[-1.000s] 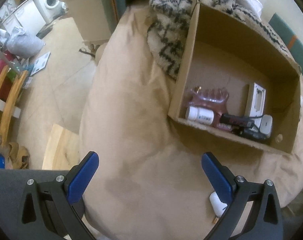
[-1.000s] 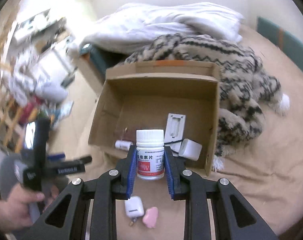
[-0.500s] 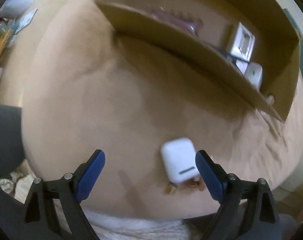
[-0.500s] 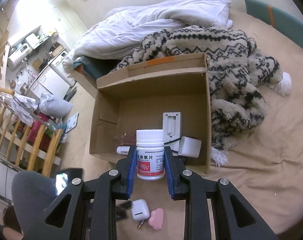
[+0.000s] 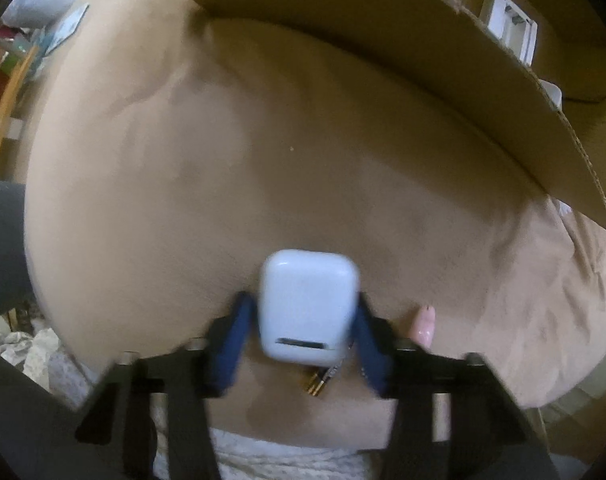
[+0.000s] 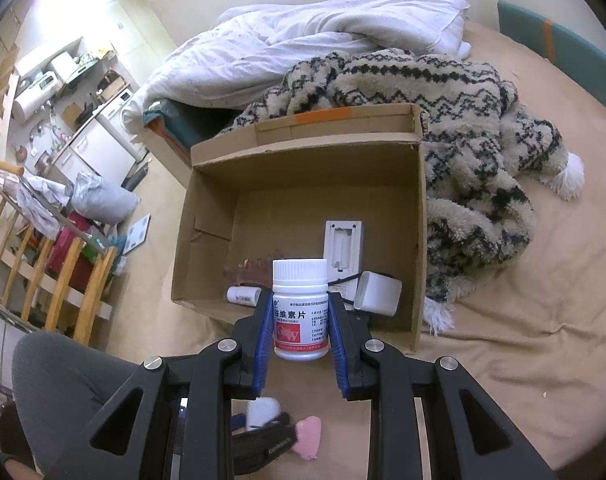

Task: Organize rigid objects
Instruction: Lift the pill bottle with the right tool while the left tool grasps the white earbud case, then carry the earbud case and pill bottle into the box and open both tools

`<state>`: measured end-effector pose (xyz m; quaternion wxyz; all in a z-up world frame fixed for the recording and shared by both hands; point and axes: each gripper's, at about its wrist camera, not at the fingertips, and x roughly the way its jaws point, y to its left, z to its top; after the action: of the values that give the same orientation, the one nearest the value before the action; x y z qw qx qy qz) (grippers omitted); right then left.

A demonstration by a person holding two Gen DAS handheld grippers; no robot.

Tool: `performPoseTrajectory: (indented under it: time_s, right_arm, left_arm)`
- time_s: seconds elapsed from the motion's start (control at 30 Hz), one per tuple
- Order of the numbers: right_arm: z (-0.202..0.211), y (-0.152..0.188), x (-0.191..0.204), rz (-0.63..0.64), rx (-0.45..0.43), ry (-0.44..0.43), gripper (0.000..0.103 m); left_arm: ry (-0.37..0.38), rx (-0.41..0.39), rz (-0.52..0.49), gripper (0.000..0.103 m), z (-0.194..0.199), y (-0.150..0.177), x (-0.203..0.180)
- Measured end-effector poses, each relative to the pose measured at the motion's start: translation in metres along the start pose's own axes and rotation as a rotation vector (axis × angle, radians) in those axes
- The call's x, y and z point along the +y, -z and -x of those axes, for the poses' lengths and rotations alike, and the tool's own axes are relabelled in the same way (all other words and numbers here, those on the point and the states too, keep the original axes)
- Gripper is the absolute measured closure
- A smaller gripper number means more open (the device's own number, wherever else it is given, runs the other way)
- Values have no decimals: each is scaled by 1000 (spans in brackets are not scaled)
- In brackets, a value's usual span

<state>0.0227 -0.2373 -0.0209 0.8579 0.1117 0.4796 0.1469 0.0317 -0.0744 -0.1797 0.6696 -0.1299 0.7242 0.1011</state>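
My left gripper (image 5: 303, 316) is shut on a white earbud case (image 5: 309, 306) lying on the tan bedcover, with a small gold plug (image 5: 317, 384) under it. A pink object (image 5: 423, 322) lies just right of the case. My right gripper (image 6: 301, 320) is shut on a white pill bottle (image 6: 300, 310) with a red label, held upright above the near edge of the open cardboard box (image 6: 207, 216). The box holds a white remote (image 6: 343, 244), a white charger (image 6: 377, 292), a small white bottle (image 6: 243, 295) and a reddish comb-like item (image 6: 251, 270).
A patterned fleece blanket (image 6: 471, 136) lies right of and behind the box. A white duvet (image 6: 311, 40) is heaped at the back. The box wall (image 5: 423, 64) rises just beyond the left gripper. A wooden railing (image 6: 43, 272) and floor clutter stand at the left.
My left gripper swung down to the bedcover and closed around the earbud case. My right gripper kept the pill bottle held near the box's front edge.
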Motion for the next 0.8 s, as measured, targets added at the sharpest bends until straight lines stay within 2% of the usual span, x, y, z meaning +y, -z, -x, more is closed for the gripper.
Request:
performPoseTrajectory:
  time_s: [0.3, 0.5, 0.67, 0.8]
  right_arm:
    - [-3, 1, -1, -1, 12, 13, 75]
    - [-6, 3, -5, -9, 23, 26, 75]
    - [-9, 4, -10, -22, 24, 38, 75]
    - [-10, 1, -14, -27, 1, 72, 75]
  left_arm:
    - [-12, -68, -47, 63, 16, -18, 10]
    - [-85, -147, -68, 63, 37, -42, 44]
    - [-106, -235, -90, 63, 73, -61, 71]
    - [-98, -353, -126, 63, 122, -74, 87]
